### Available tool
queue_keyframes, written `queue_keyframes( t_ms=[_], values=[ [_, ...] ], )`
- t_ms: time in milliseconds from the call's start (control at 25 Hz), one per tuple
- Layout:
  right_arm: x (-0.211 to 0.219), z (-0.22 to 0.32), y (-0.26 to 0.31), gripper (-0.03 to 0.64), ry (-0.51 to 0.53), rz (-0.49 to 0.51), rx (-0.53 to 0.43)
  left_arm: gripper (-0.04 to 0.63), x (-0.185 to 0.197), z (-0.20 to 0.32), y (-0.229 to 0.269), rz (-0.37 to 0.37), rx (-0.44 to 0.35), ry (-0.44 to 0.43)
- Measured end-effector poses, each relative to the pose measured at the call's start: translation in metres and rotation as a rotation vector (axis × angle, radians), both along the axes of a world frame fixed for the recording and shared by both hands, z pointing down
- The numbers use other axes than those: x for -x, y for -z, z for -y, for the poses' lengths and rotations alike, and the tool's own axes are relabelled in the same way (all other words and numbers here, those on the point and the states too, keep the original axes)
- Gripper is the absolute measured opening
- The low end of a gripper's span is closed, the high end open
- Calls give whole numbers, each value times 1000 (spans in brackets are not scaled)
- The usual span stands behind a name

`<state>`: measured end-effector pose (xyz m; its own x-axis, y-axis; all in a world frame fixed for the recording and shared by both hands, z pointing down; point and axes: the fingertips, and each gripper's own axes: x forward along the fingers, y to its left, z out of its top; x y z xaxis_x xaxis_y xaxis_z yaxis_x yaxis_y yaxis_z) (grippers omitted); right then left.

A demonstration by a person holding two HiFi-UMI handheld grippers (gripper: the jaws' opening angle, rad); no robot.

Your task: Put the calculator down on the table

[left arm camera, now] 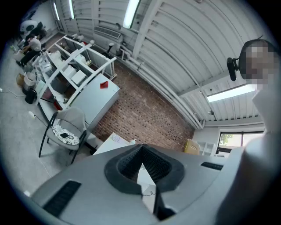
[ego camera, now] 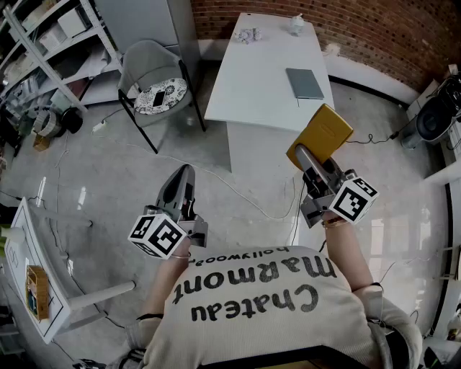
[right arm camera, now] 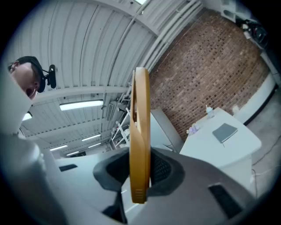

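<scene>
Standing on a glossy grey floor, a person in a cream printed sweater grips a flat mustard-yellow calculator in the right gripper, whose dark ribbed pads press on both faces of the slab near its lower end. Seen along the jaws, the calculator stands edge-on and upright, rising well above the tongs. From overhead it hangs in the air beside the near right corner of the long white table, not yet resting on it. A thin grey notebook lies on that tabletop, with small white items at the far end by the red brick wall. The left gripper is held apart to the side, its jaws drawn together with nothing between them. A grey chair with a patterned cushion stands left of the table.
</scene>
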<state>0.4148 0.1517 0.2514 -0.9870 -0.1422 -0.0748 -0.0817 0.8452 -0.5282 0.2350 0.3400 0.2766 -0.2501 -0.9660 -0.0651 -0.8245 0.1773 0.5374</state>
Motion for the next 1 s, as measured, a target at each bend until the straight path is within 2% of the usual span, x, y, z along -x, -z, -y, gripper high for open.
queue_keyframes(
  t_ms=[320,640,1000],
  values=[
    [19,-2,0,92,-3,3,-8,2,18,-6,1,3,4,1],
    [61,-21,-28,92,11,-30,41,2,55,-21,-18,-2,22,4],
    [134,-7,-76,92,104,-105,103,2,109,1,-65,-90,108,74]
  ],
)
